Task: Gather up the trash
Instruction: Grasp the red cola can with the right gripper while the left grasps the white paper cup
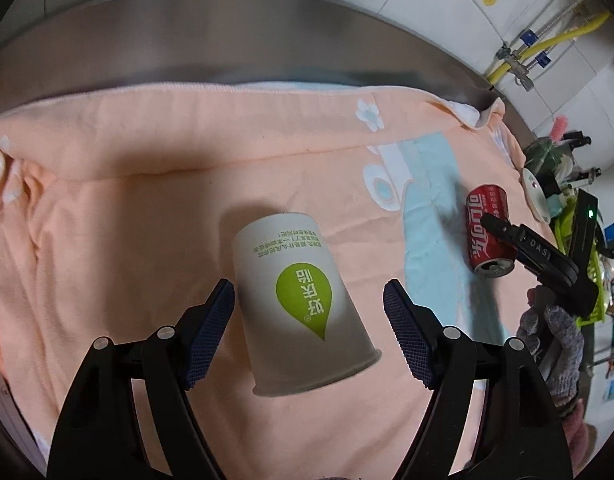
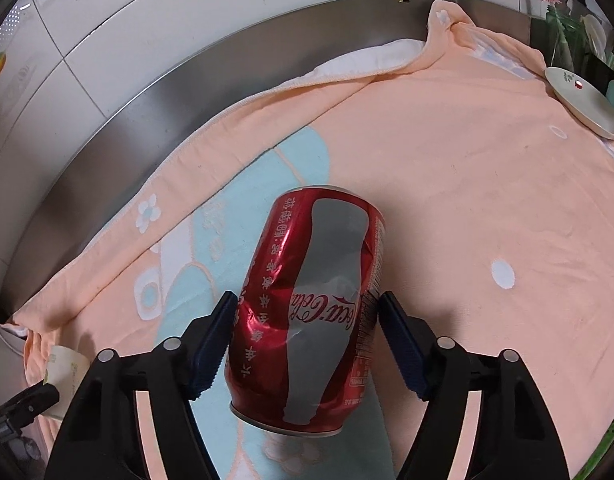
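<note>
A white paper cup (image 1: 299, 304) with a green leaf logo lies on its side on a peach towel (image 1: 147, 200). My left gripper (image 1: 307, 284) is open around it: the left pad sits near the cup's wall and a gap shows at the right pad. To the right lies a dented red cola can (image 1: 487, 232), also on its side. In the right wrist view the can (image 2: 307, 312) sits between the blue pads of my right gripper (image 2: 307, 296), and both pads touch its sides. The cup (image 2: 65, 368) shows at the lower left of that view.
The towel covers a steel counter with a raised back rim (image 1: 227, 40) below a tiled wall. A white plate (image 2: 579, 96) leans at the towel's far right edge, beside a cluttered green rack (image 1: 567, 220). A gloved hand (image 1: 555, 340) holds the right gripper.
</note>
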Demonstrator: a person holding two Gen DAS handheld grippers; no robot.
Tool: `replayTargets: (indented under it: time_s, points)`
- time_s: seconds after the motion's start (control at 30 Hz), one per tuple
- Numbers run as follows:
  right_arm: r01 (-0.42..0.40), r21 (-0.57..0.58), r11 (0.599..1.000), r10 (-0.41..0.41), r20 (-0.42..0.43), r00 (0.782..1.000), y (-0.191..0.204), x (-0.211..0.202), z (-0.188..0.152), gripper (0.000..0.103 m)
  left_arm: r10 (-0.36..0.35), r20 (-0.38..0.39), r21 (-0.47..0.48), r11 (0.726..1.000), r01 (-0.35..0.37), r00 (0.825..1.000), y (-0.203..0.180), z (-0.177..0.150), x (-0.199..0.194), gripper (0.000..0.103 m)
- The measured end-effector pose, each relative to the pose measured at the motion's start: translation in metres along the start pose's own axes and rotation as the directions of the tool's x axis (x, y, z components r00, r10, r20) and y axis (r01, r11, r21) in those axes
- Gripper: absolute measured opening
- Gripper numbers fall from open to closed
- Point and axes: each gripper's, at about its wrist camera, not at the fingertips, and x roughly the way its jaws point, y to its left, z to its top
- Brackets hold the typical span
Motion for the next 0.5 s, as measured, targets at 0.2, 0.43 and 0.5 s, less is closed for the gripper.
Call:
replayTargets:
  time_s: [0.2, 0.43, 0.5]
  points:
    - [-0.013, 0.004, 1.000, 0.013, 0.025, 1.000, -0.005, -0.009, -0.007, 0.068, -0.009, -0.043, -0.018, 1.000, 0.008, 0.999, 0.003, 0.000, 0.016, 0.076]
    - [-0.070, -0.006, 0.998, 0.070, 0.062, 0.996, -0.008, -0.037, -0.023, 0.068, -0.001, -0.036, -0.004, 1.000, 0.000, 0.999, 0.000, -0.001, 0.021, 0.072]
    - [-0.089, -0.007, 0.996, 0.089, 0.079, 0.993, -0.010, -0.050, -0.031, 0.068, 0.002, -0.038, -0.005, 1.000, -0.003, 0.999, 0.001, -0.002, 0.022, 0.070]
